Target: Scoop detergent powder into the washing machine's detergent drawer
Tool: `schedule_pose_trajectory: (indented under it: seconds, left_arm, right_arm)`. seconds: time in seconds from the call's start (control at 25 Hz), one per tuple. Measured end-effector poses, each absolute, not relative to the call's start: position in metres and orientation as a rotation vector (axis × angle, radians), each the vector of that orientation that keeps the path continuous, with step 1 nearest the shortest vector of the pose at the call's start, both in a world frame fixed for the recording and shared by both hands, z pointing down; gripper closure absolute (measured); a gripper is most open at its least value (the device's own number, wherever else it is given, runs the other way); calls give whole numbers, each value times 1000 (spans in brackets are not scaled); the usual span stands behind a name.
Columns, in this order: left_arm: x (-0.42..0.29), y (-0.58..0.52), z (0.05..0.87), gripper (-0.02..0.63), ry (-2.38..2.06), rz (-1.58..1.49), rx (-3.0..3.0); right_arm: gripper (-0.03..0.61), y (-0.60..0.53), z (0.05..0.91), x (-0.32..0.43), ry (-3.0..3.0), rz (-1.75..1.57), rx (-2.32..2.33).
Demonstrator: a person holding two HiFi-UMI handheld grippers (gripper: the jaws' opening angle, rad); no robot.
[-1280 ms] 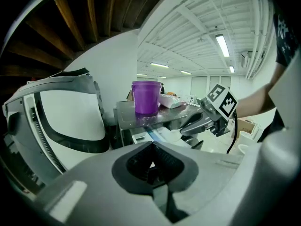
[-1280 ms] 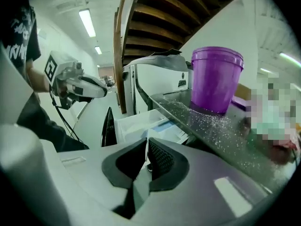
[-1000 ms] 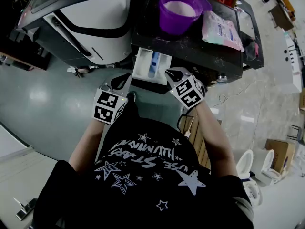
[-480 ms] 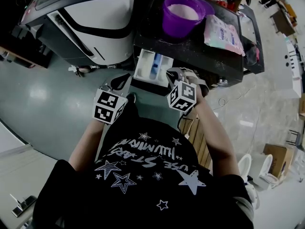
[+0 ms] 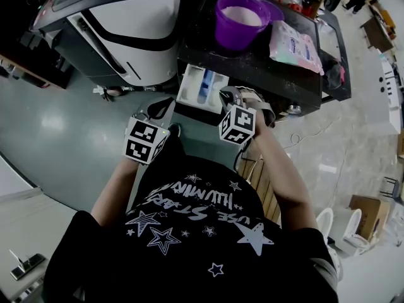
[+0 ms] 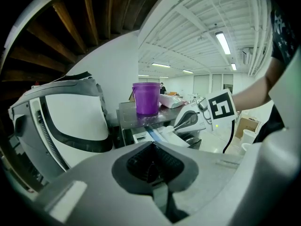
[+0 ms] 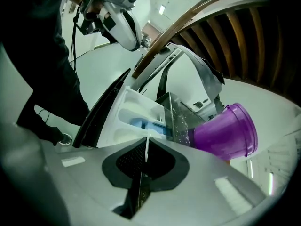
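The white detergent drawer [image 5: 201,87] stands pulled out of the machine's dark top, showing a blue insert [image 7: 143,124]. Behind it, a purple bucket [image 5: 240,19] holds pale powder. My right gripper [image 5: 226,96] hovers at the drawer's front right corner, shut on a thin white scoop [image 7: 147,147] seen edge-on; the scoop's bowl [image 6: 168,129] pokes out toward the drawer. My left gripper [image 5: 162,108] hangs just left of the drawer's front, shut with nothing in it [image 6: 151,166].
A white-and-black washing machine [image 5: 126,24] fills the upper left. A pink-and-white detergent bag [image 5: 293,43] lies right of the bucket on the powder-dusted dark top [image 5: 278,74]. Grey floor lies below the drawer, and wooden slats [image 5: 259,175] are by my right arm.
My right gripper has rolled and edged slightly left, its marker cube now facing differently, staying by the drawer's front. The left gripper has barely moved.
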State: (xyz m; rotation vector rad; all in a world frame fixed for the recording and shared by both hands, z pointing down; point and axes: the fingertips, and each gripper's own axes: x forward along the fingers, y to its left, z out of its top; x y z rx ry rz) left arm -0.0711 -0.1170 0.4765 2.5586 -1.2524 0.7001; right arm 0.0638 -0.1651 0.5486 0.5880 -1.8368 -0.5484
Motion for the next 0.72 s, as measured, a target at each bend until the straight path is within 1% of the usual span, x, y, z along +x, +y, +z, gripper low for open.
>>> schedule_pose_trajectory:
  seconds: [0.16, 0.36, 0.72]
  left_arm:
    - [-70, -111, 475, 612, -1261, 709, 2552]
    - [-64, -97, 468, 612, -1289, 706, 2543]
    - [-65, -54, 461, 612, -1378, 717, 2475]
  right_arm:
    - [541, -161, 543, 66, -1864, -520, 630]
    - [541, -151, 520, 74, -1996, -375, 769]
    - [543, -122, 483, 79, -2352, 102, 940]
